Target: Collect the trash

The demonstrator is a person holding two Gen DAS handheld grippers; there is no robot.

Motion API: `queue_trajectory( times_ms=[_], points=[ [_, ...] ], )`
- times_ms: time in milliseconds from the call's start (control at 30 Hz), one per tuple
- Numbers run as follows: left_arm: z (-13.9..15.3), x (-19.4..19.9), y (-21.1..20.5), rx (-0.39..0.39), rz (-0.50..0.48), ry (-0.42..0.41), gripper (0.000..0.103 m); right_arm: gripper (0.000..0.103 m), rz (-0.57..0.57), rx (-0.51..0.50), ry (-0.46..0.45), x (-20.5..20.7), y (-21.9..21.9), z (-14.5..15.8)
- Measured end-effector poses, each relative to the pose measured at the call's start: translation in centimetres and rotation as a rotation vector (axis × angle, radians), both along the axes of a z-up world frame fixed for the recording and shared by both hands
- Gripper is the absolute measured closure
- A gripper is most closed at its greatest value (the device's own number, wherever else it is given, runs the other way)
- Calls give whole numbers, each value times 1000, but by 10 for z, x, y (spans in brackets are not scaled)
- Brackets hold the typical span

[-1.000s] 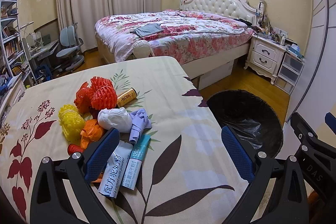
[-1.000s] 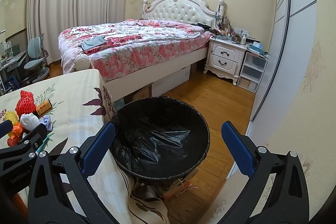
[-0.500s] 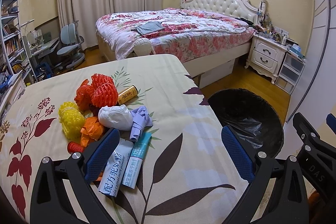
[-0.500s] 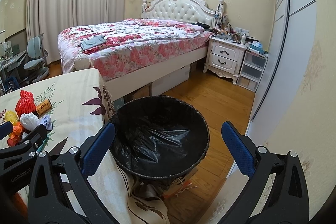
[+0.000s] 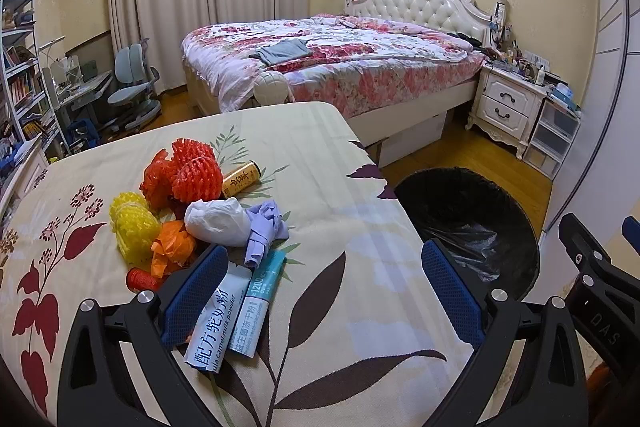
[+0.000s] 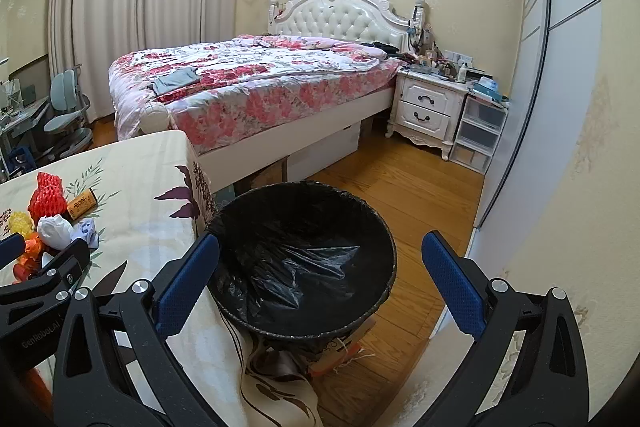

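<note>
A heap of trash lies on the leaf-patterned table (image 5: 328, 187): red foam netting (image 5: 188, 173), yellow netting (image 5: 134, 225), orange wrapper (image 5: 172, 247), a white crumpled wad (image 5: 218, 221), a lilac wad (image 5: 266, 231), a small yellow tube (image 5: 242, 179), two sachets (image 5: 236, 311) and a red cap (image 5: 140, 279). My left gripper (image 5: 320, 291) stands open just in front of the heap, its left finger over the sachets' edge. A black-lined bin (image 6: 304, 259) stands on the floor beside the table. My right gripper (image 6: 320, 283) is open above the bin, holding nothing.
A bed (image 5: 340, 63) with a floral quilt stands beyond the table. A white nightstand (image 6: 430, 111) and plastic drawers (image 6: 478, 135) line the right wall. A desk chair (image 5: 132, 91) and bookshelves (image 5: 20, 75) are at the far left. Wooden floor (image 6: 404, 183) surrounds the bin.
The left wrist view has shifted slightly, with the trash heap sitting a little lower and closer. The right gripper has hardly moved. Both stay open.
</note>
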State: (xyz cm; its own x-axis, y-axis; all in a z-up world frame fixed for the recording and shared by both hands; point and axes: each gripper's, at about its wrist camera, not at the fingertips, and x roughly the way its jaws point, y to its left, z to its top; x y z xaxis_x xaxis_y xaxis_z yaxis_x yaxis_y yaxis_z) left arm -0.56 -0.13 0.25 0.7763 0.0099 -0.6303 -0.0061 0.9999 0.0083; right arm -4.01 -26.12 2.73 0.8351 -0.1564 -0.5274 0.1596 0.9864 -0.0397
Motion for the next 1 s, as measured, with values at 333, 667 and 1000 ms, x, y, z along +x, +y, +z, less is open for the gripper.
queue_trajectory(
  times_ms=[333,667,1000],
  points=[
    [0,0,0,-1,-1,2,6,4,-2,2,2,0,-1,-1],
    [-5,-1,-6,-1,-5,6,6,4,-1,3,4,0,-2,-1],
    [-5,-3,-9,-1,-6,8,6,4,-2,4,4,0,-3,-2]
  ],
)
